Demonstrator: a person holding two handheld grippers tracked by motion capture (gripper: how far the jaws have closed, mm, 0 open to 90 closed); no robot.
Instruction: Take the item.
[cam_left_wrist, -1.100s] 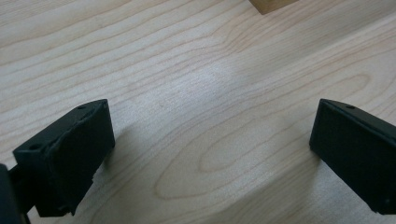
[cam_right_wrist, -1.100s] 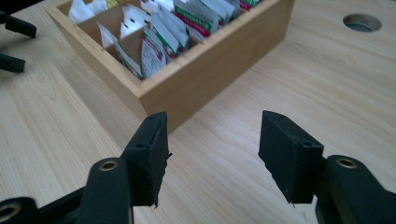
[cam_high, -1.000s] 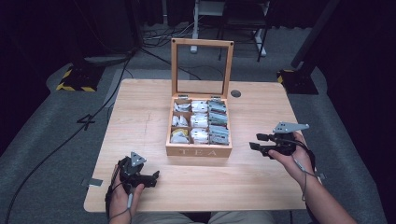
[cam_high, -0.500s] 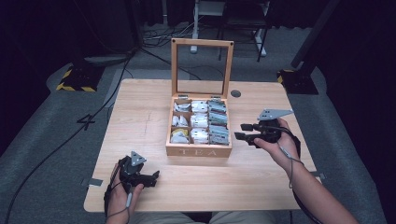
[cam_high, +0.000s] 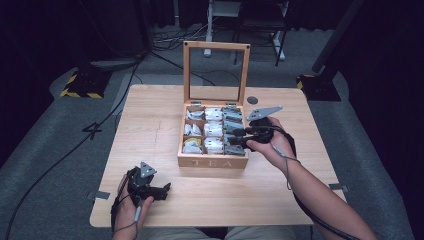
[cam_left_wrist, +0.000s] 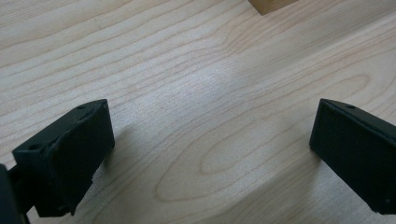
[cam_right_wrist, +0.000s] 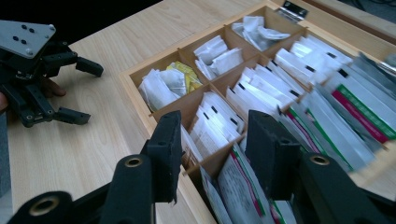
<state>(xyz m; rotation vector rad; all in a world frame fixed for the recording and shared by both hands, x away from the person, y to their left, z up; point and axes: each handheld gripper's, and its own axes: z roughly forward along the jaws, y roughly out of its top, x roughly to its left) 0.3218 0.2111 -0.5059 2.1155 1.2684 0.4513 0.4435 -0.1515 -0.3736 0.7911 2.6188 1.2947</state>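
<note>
Tea box (cam_right_wrist: 140, 81) just under open R gripper (cam_right_wrist: 212, 140)

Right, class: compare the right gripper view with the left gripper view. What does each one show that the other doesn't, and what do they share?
The right gripper view alone shows the open wooden tea box's compartments of white paper sachets, green-and-red striped packets, and the other black gripper open on the table. The left gripper view alone shows its own wide-open black gripper over bare wood. Both share the pale wooden table.
</note>
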